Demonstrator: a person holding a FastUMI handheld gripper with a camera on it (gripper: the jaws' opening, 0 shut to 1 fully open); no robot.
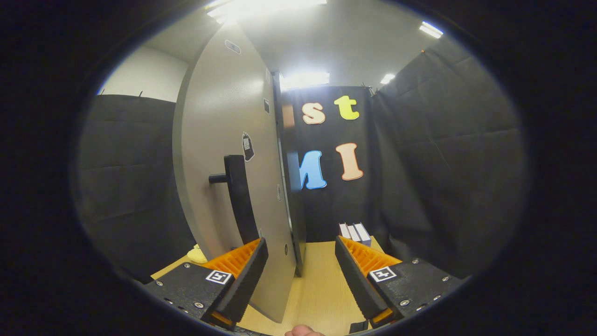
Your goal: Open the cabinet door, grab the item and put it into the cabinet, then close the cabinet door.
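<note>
Door [224,154]: standing swung out, edge-on, its lower edge passing between the fingers and close by the left one; the cabinet's inside is not showing.
Handle [240,200]: dark bar sticking out of the door face, just ahead of and above the left finger.
Item: probably the small pale box [355,232] sitting on the table [317,280] just beyond the right finger, against the cloth wall; a yellowish thing [197,255] is also peeking out past the left finger, too hidden to name.
Progress: opening is looking done or nearly so; grabbing the item, placing it inside and closing the door are all remaining, by my reading.
Gripper [301,266]: fingers spread wide, gripping nothing; the left finger is lying close along the door, contact unclear.
Fingertip [303,331]: a person's, showing between the fingers nearest the camera.
</note>
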